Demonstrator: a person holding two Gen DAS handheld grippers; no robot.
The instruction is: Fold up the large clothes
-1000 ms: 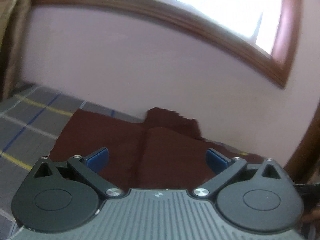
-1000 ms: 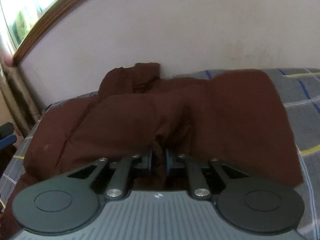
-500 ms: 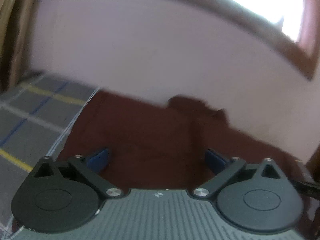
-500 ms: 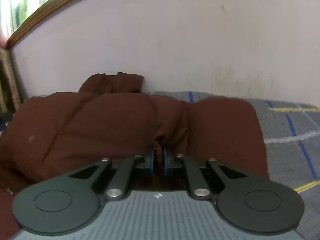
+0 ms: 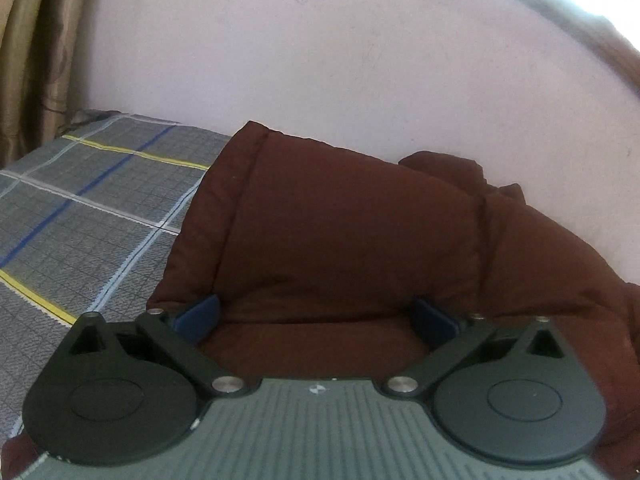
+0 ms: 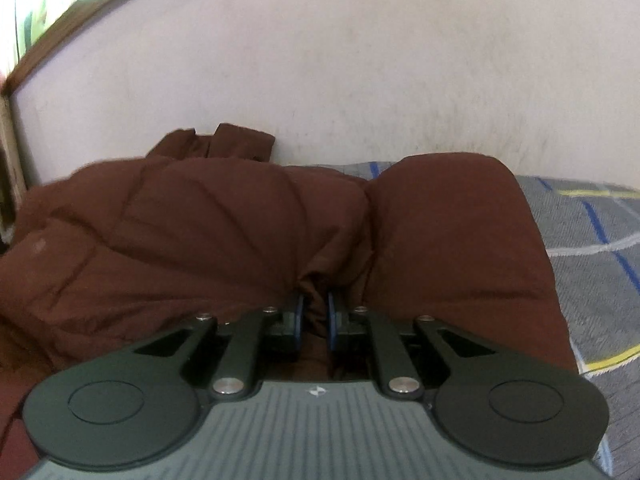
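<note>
Item: 1 brown padded jacket (image 6: 248,232), spread on the checked bedsheet (image 5: 80,208) against the wall (image 6: 360,60). Soft, bulky, judged light; best gripped at hems. Left tool (image 5: 316,314): opening, nothing pinched. Right tool (image 6: 314,316): clamped on a jacket fold.

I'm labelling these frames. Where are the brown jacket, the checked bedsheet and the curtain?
brown jacket (image 5: 344,232): left wrist view, its padded upper panel.
checked bedsheet (image 5: 92,200): left wrist view, bare grey area by the blue stripe.
curtain (image 5: 32,48): left wrist view, its tan folds.
</note>
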